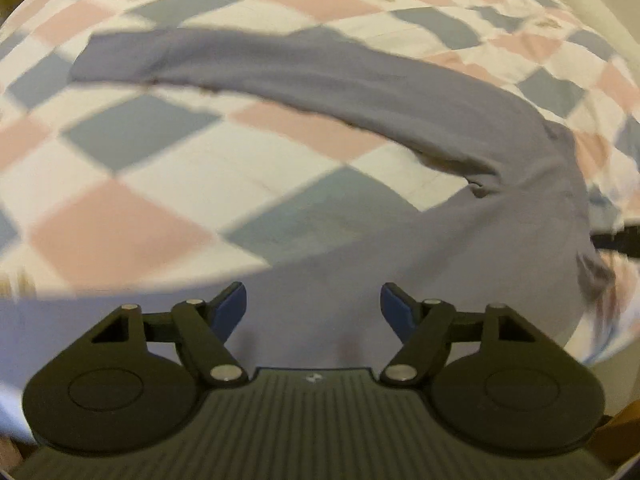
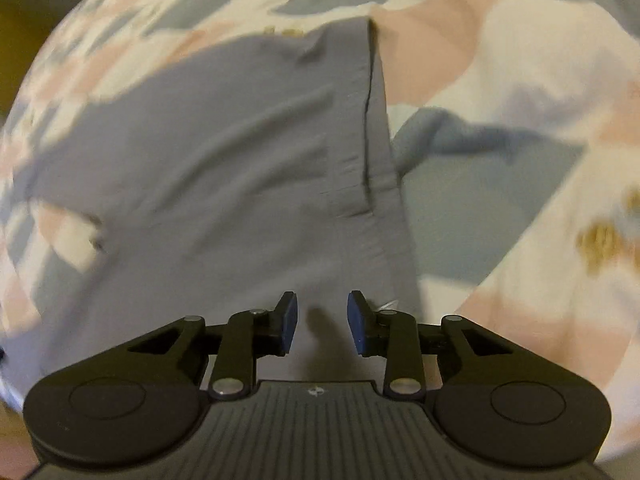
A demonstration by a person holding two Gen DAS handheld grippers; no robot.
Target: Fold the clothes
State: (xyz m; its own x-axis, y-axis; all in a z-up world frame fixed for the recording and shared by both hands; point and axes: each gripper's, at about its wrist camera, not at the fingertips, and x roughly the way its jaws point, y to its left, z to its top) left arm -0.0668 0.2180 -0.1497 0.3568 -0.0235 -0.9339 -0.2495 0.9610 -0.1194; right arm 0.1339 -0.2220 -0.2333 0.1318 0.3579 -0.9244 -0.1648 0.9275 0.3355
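The grey-lilac garment [image 1: 360, 80] is a thin, matt woven cloth, smooth with soft creases and a stitched hem at its right edge in the right wrist view. It lies on a checked bedspread [image 1: 140, 168] of matt cotton-like cloth in pink, grey-blue and white patches, lightly rumpled at the far side. The left gripper [image 1: 313, 308] and right gripper [image 2: 322, 322] are matt black plastic with ribbed housings, dull blue rubbery pads [image 2: 289, 322] and shiny metal pivot pins.

1. The shirt [image 1: 460, 128] lies on the bed cover [image 1: 160, 184].
2. Its sleeve [image 1: 200, 60] stretches out to the left across the cover.
3. The shirt's body [image 2: 224, 152] lies at the cover's near edge.
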